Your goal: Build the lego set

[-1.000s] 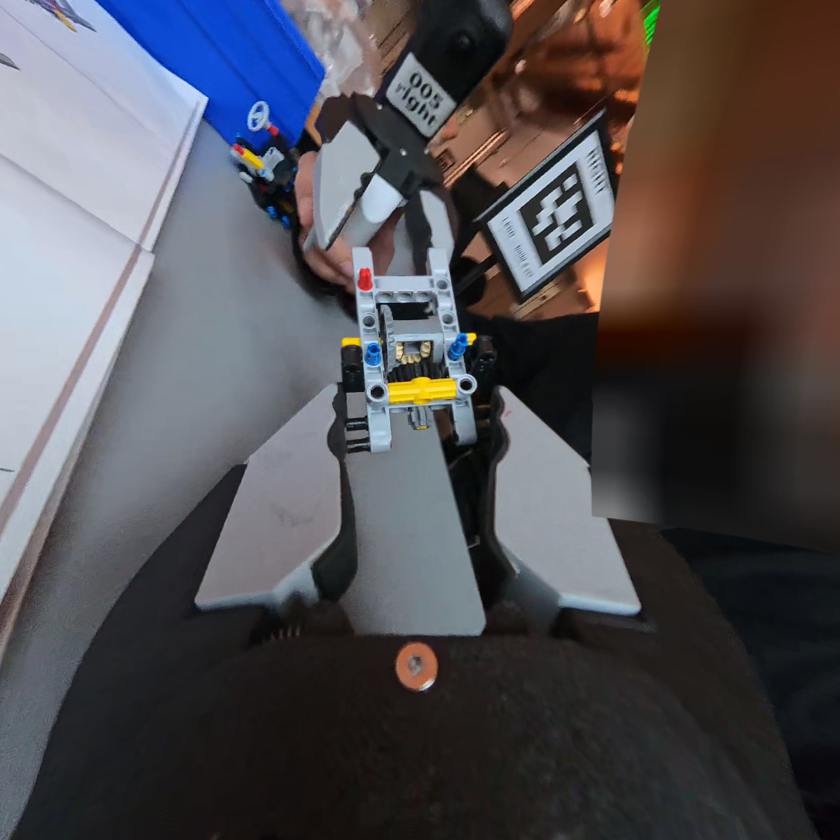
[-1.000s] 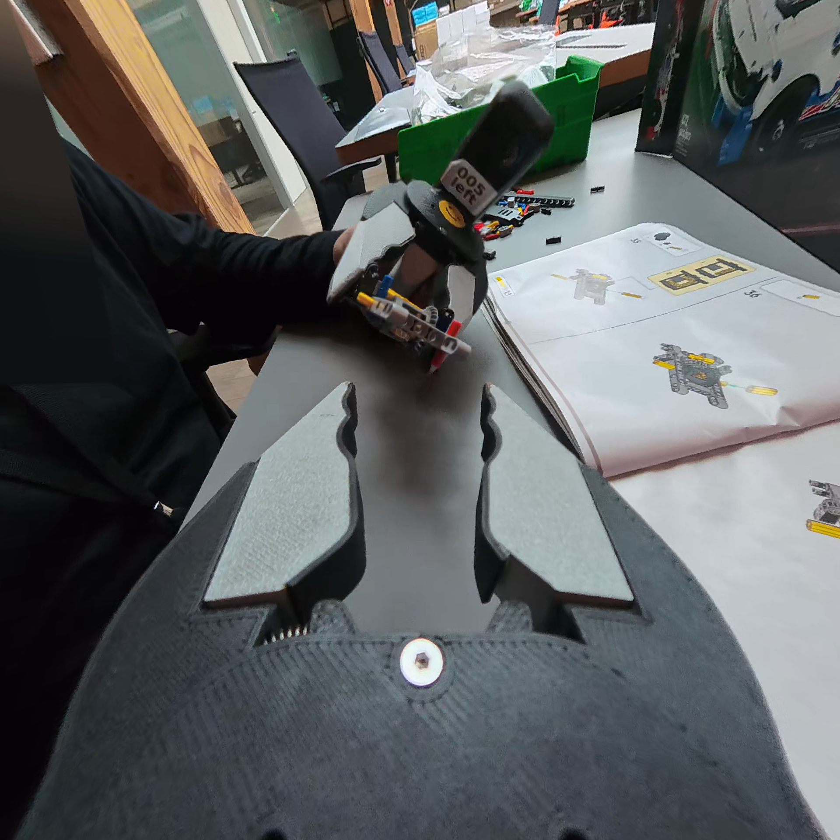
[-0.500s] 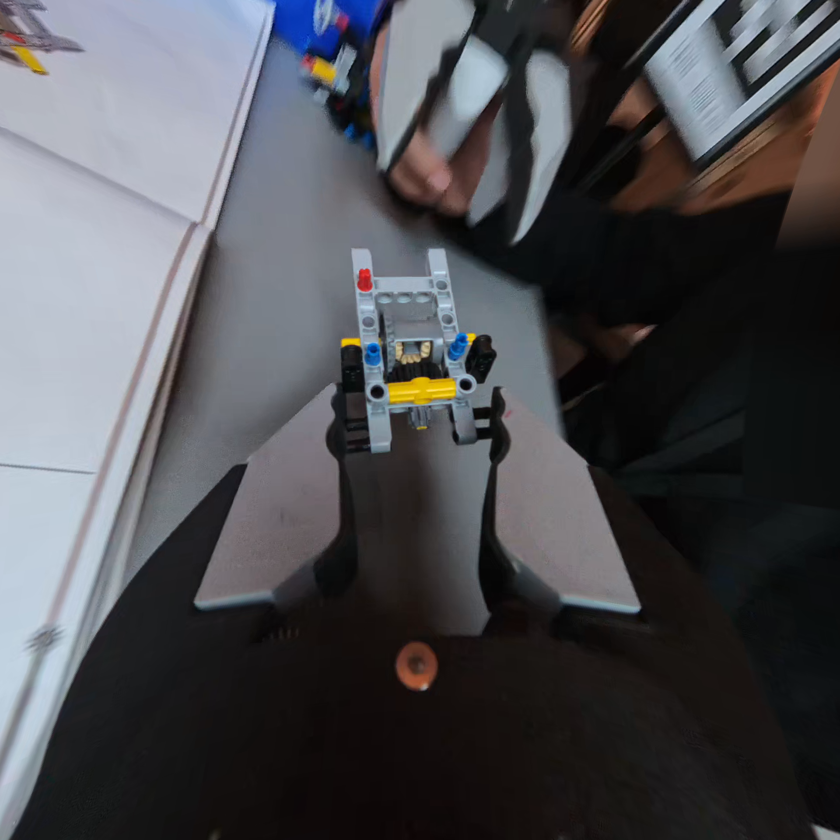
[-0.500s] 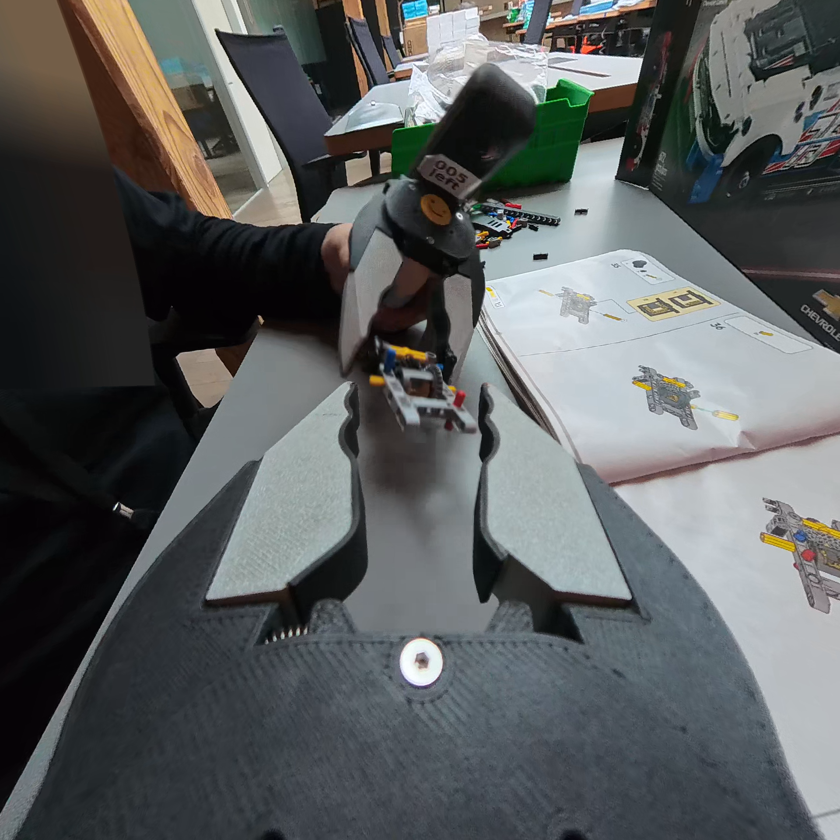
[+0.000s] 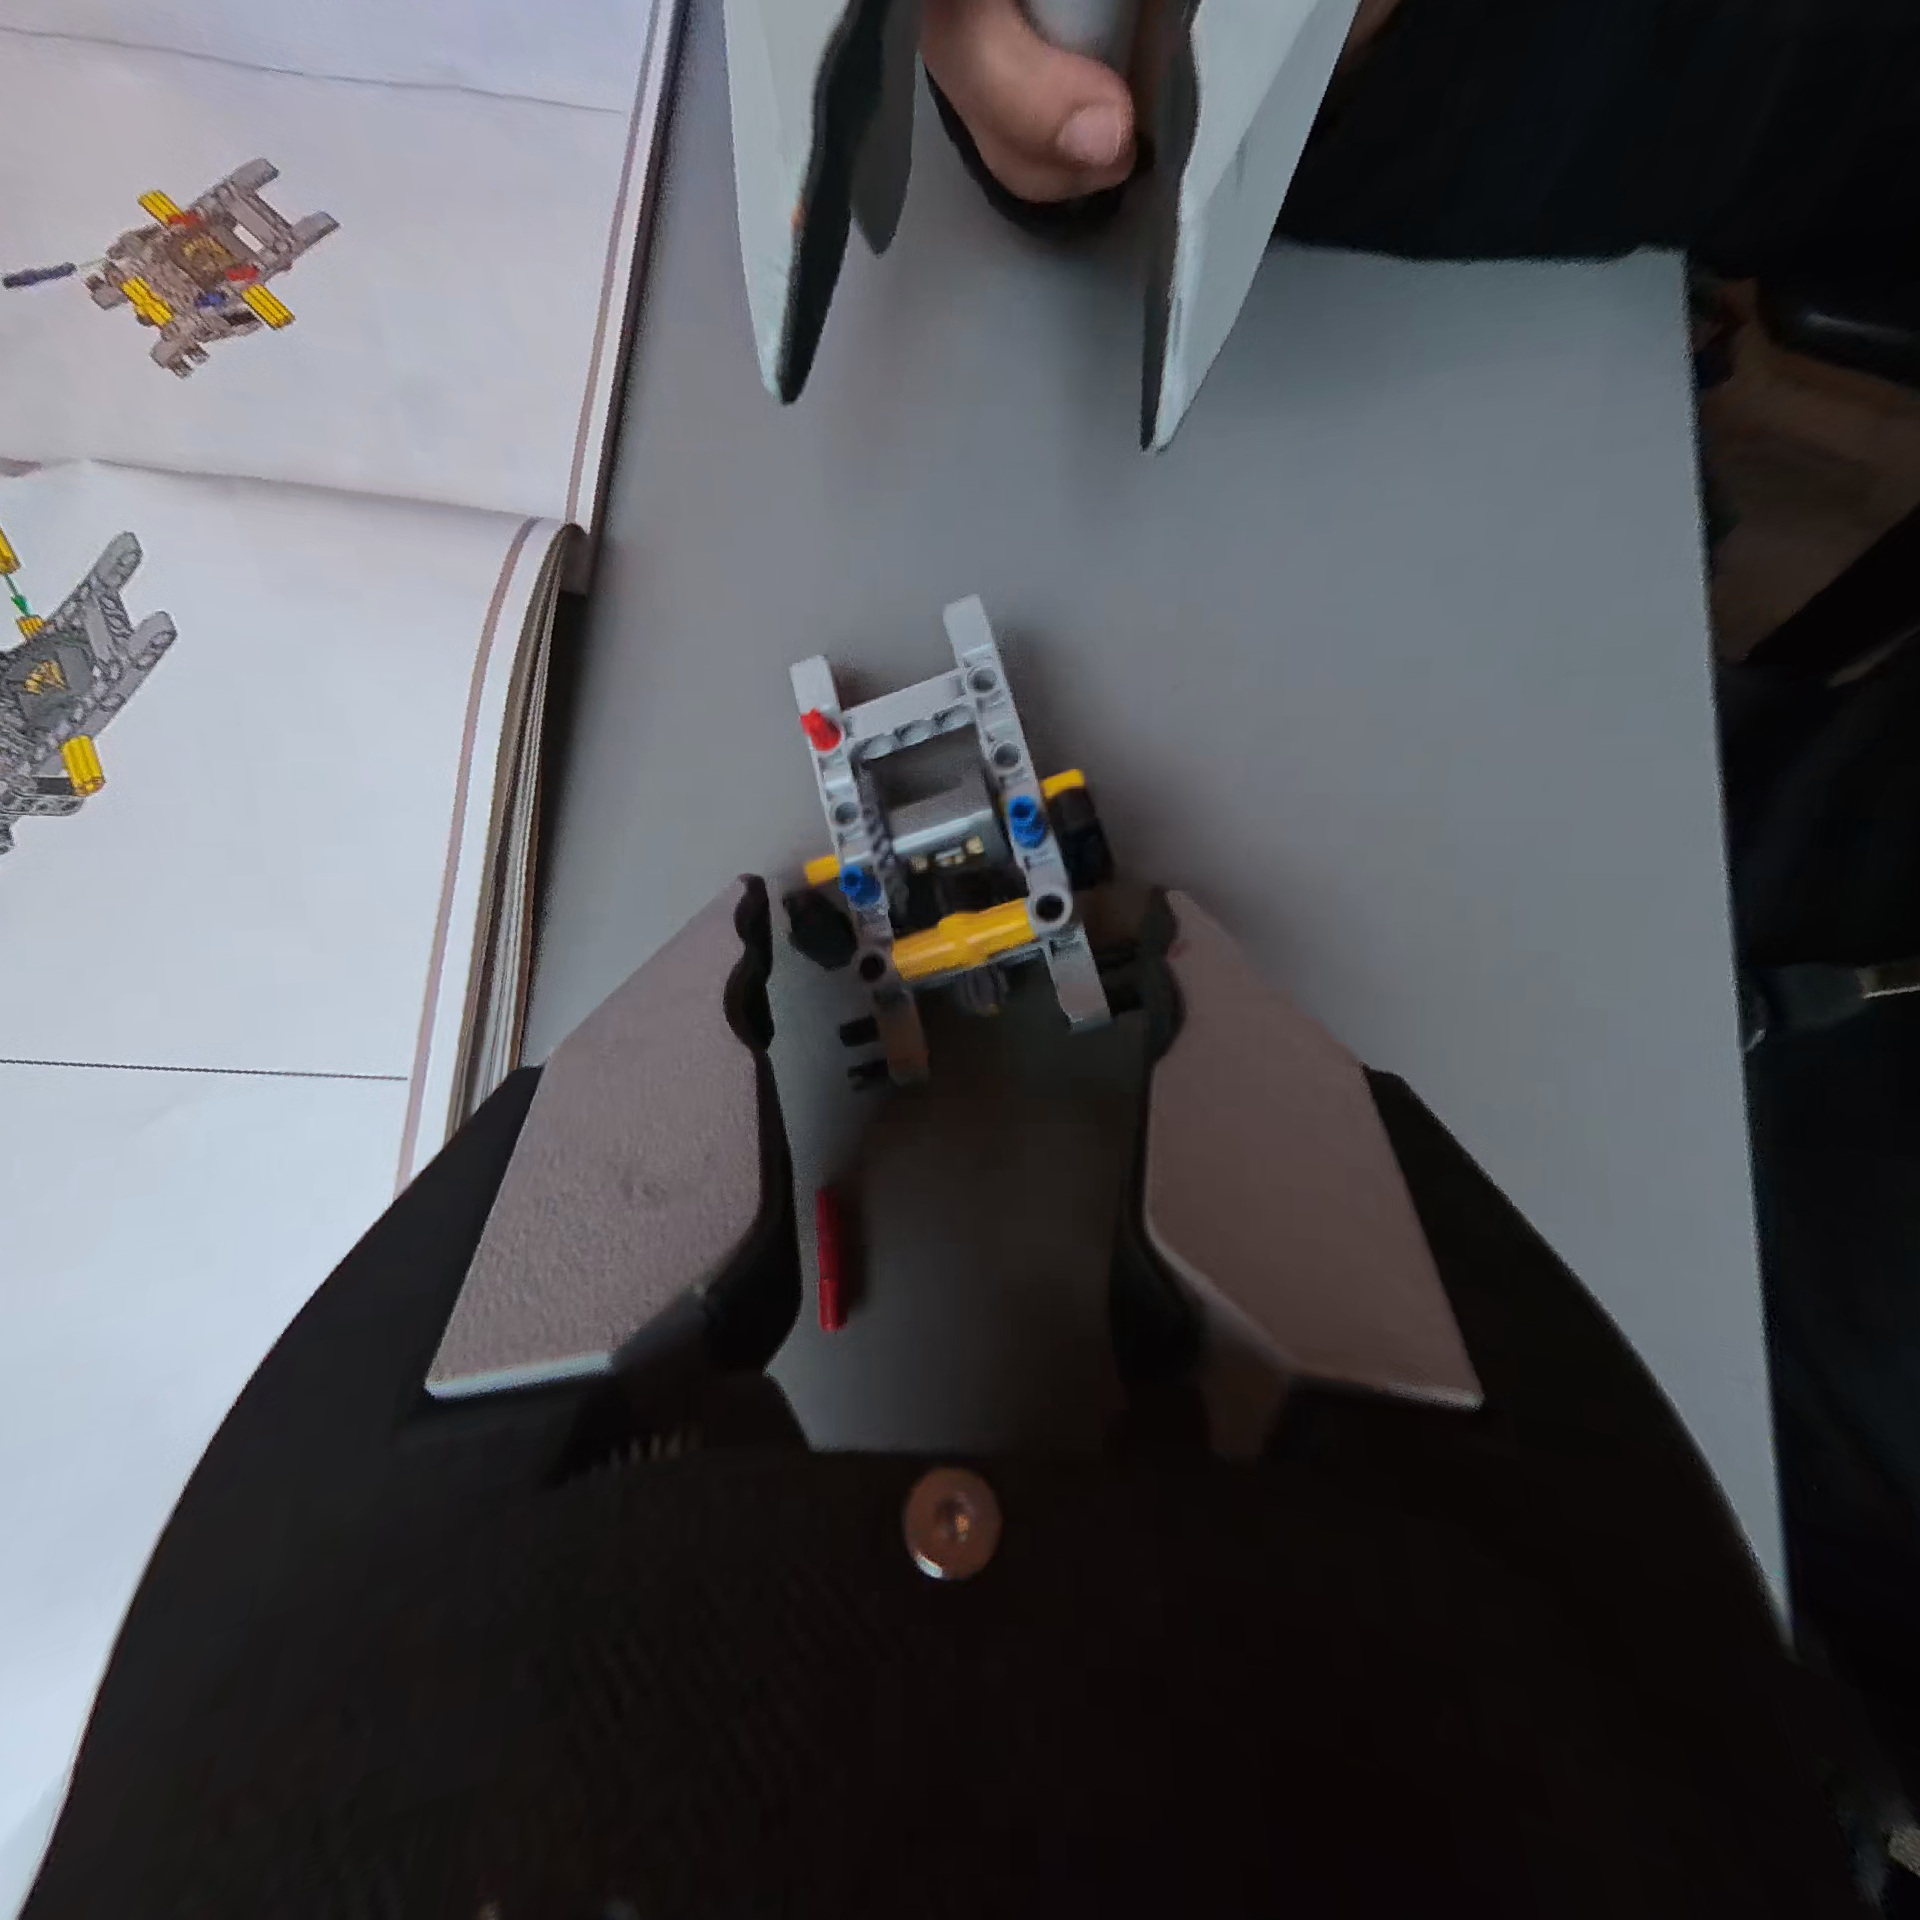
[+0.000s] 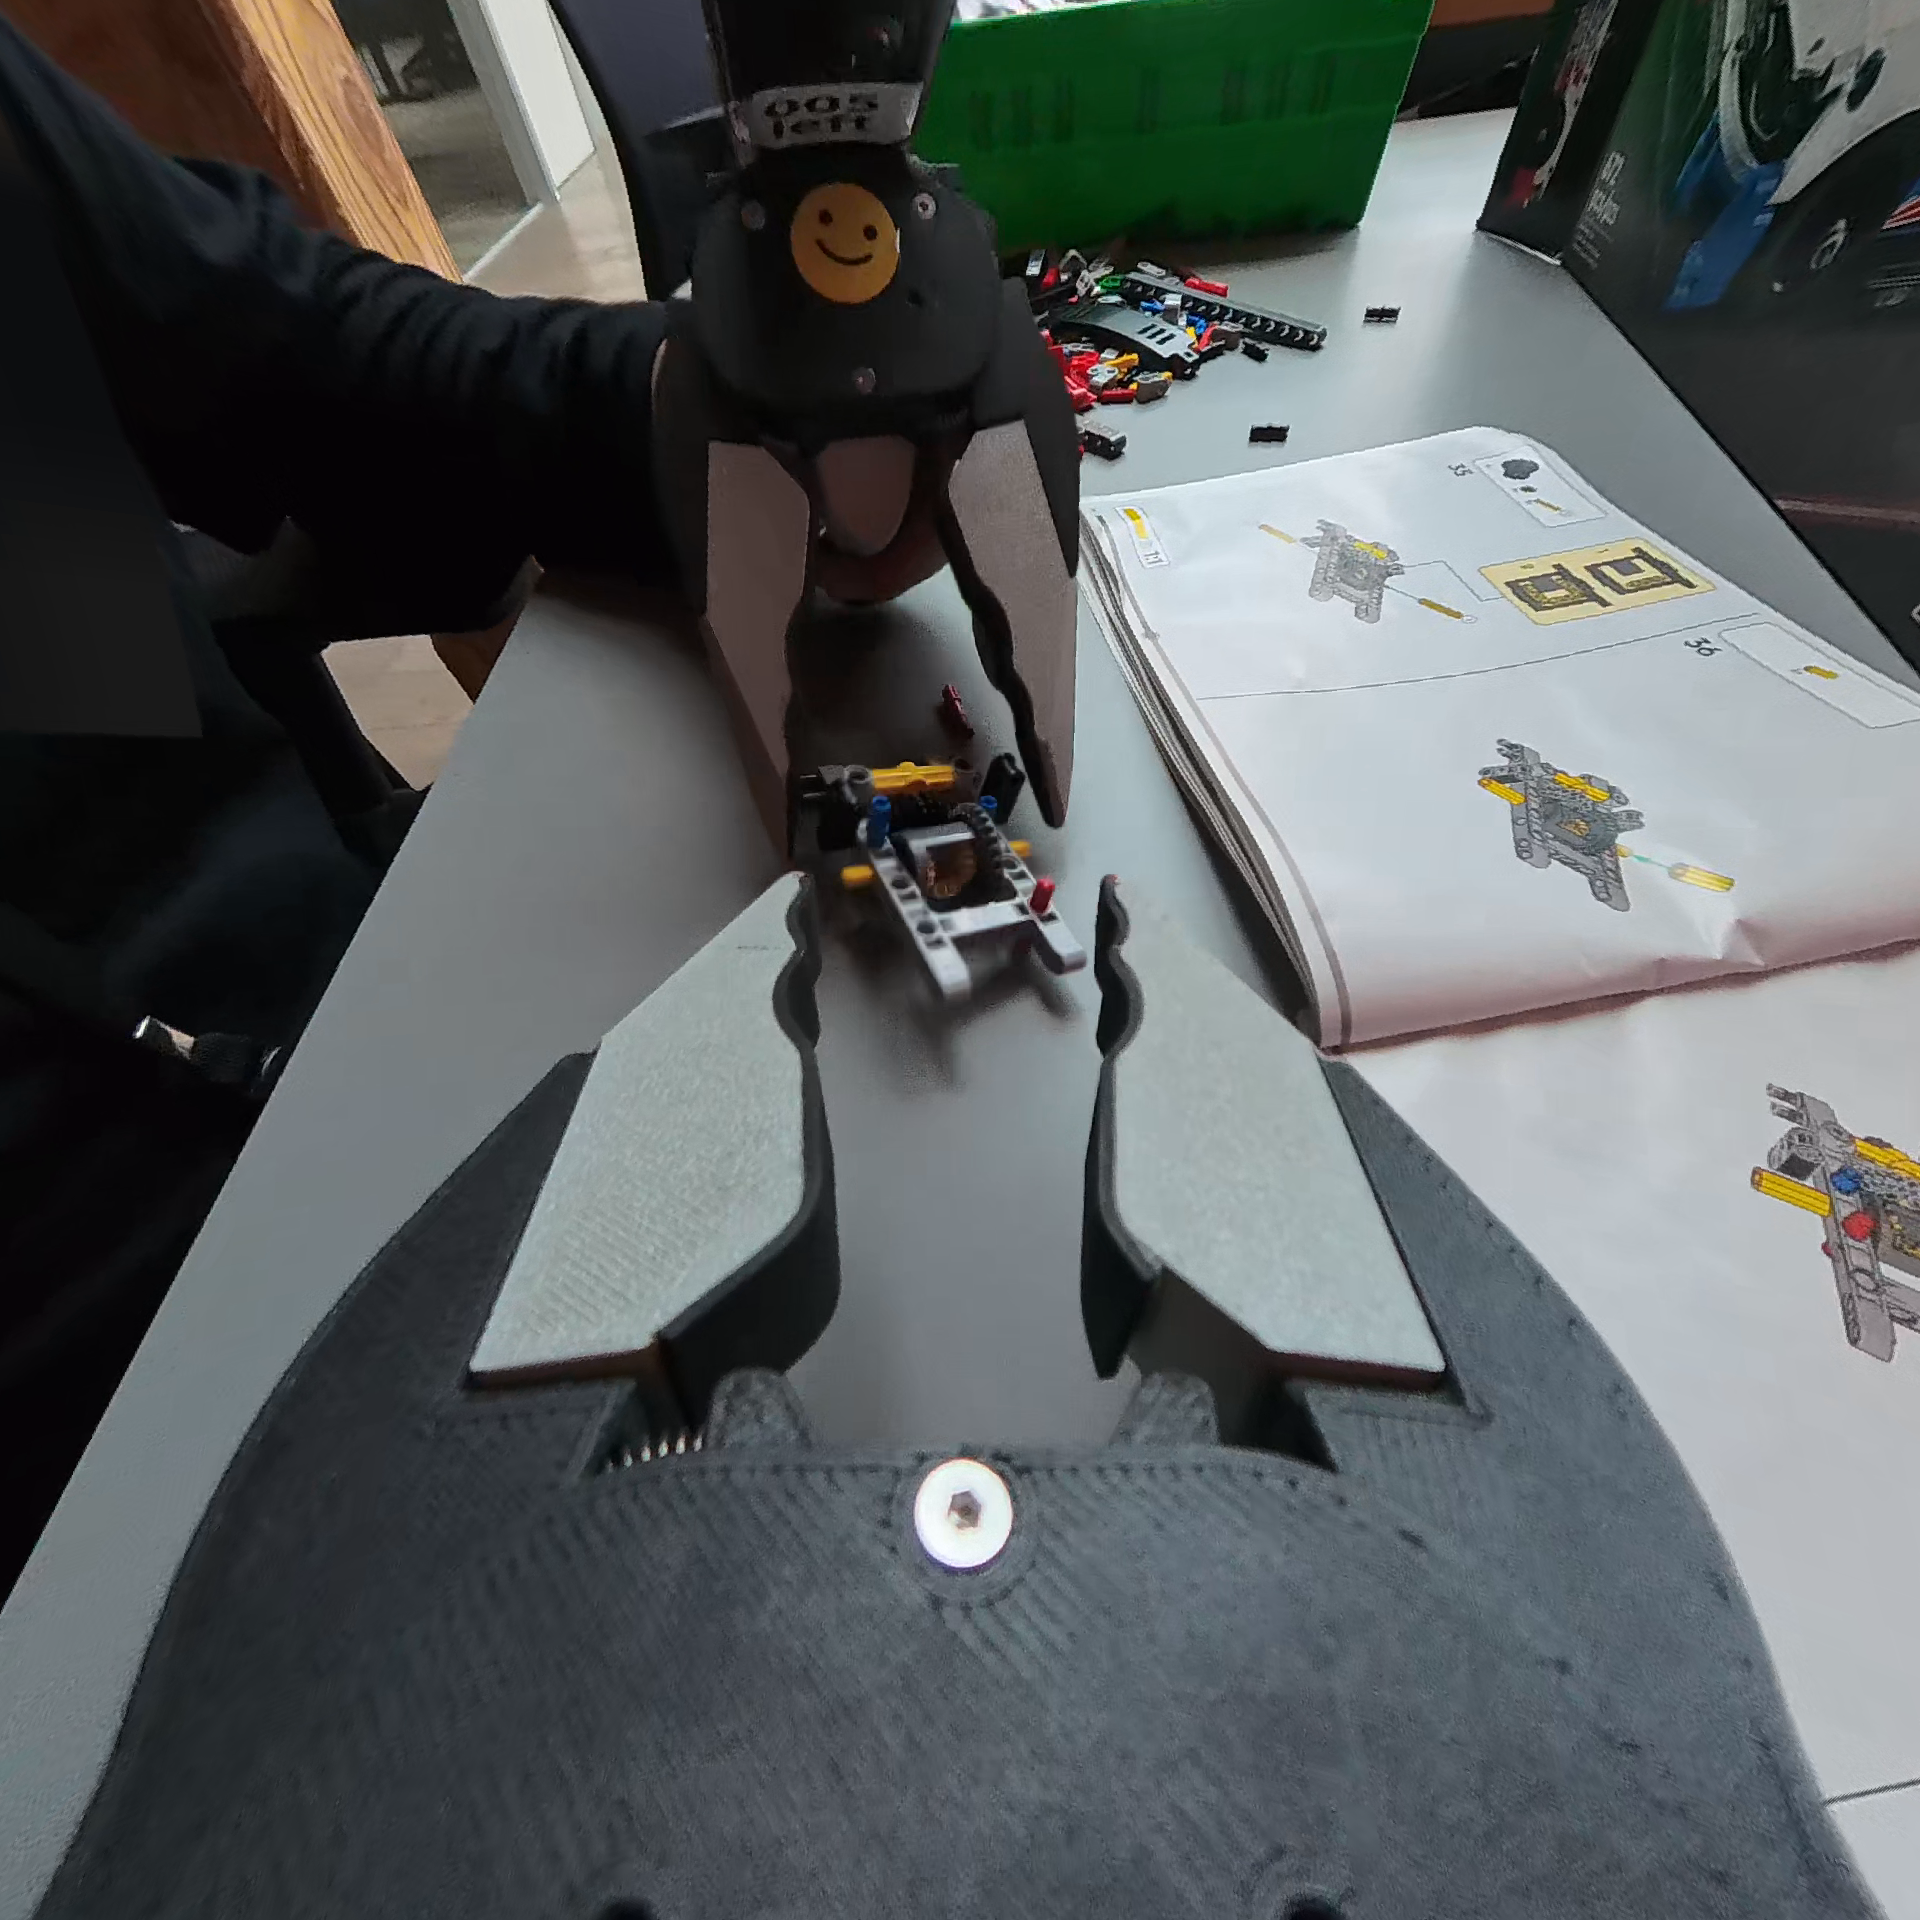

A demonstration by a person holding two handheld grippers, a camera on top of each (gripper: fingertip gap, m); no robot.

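The model (image 5: pixel 940 862) is sitting near the counter (image 5: pixel 1403 675) edge between both parted, empty tongs (image 5: pixel 956 940) (image 6: pixel 954 914); a bump could be knocking it off.

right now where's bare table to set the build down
Bare grey table lies between the lego assembly and the table's right edge. Crowded: instruction booklet alongside, loose parts pile by the green bin.

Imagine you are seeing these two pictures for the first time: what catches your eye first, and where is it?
The small grey lego assembly with yellow and blue pins lies on the grey table, between two open grippers facing each other, the left gripper and the right gripper. An open instruction booklet lies beside it, and a loose red pin sits between the left fingers.
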